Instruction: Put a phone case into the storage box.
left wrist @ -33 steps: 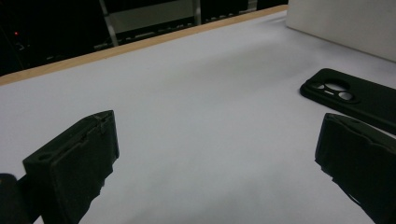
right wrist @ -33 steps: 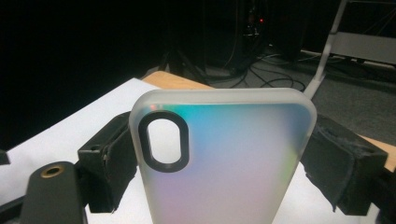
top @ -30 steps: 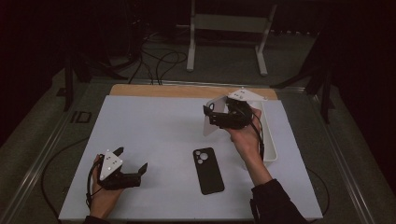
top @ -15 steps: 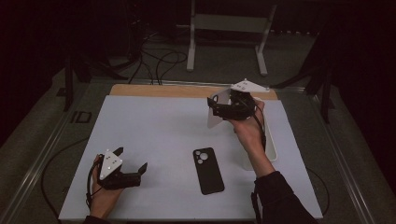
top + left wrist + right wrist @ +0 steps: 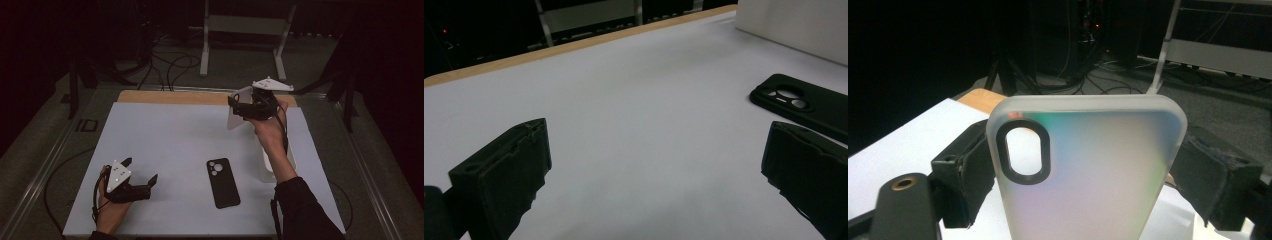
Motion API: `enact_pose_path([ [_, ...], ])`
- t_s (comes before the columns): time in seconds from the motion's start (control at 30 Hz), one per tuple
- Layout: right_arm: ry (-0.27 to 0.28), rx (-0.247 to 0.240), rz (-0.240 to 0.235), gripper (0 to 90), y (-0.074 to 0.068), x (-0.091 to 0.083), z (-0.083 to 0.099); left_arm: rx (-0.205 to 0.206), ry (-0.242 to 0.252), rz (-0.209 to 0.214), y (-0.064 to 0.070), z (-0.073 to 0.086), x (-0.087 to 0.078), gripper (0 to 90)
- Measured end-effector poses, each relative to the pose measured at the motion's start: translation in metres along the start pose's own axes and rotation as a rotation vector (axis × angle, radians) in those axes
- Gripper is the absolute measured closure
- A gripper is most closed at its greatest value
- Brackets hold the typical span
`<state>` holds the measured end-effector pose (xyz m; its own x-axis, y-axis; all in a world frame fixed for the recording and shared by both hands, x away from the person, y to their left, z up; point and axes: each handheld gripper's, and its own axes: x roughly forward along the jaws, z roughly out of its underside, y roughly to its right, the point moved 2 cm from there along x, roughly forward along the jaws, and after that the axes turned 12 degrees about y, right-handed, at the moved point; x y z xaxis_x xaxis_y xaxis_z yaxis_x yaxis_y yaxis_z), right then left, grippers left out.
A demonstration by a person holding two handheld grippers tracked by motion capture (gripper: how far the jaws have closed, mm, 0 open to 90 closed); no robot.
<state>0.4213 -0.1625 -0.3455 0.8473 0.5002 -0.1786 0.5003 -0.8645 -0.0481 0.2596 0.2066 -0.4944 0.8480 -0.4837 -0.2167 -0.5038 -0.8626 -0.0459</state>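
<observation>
Lifted farther back, frosted case [image 5: 1088, 170] stands upright.

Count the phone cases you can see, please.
2: a translucent white case gripped in the right claw above the table's far right, and a black case lying on the mat, near centre.

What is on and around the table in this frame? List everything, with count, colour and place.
Phone case: 1, frosted white, dark camera ring, held upright off the table, far right.
Phone: 1, black, face down, table middle.
Box: 1, white, right side under the forearm.
Table mat: 1, pale grey-white, over a wooden top.
Metal stand: 1, grey, on the floor behind.
Cables: several, black, floor behind.
Right tongs: 1, black, shut on the case.
Left tongs: 1, black, open, near left.
</observation>
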Motion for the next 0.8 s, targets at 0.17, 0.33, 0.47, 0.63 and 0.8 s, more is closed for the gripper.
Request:
enact_pose_path([
  [0.17,-0.004,0.013,0.028,16.9,0.01,0.004,-0.001,0.002,0.001,-0.002,0.0,0.0,0.0,0.2],
  [0.33,-0.012,0.015,0.067,16.9,0.02,0.007,0.002,-0.004,0.004,-0.003,-0.001,0.0,-0.001,0.2],
  [0.47,-0.02,0.03,0.093,16.9,0.031,0.007,0.005,0.001,0.0,-0.002,0.0,0.0,0.0,0.2],
  [0.63,-0.025,0.038,0.13,16.9,0.043,0.006,0.007,0.0,0.0,-0.002,0.0,0.0,0.0,0.2],
  [0.8,-0.045,0.04,0.164,16.9,0.054,0.007,0.011,0.001,0.001,-0.003,0.0,0.0,0.0,0.2],
])
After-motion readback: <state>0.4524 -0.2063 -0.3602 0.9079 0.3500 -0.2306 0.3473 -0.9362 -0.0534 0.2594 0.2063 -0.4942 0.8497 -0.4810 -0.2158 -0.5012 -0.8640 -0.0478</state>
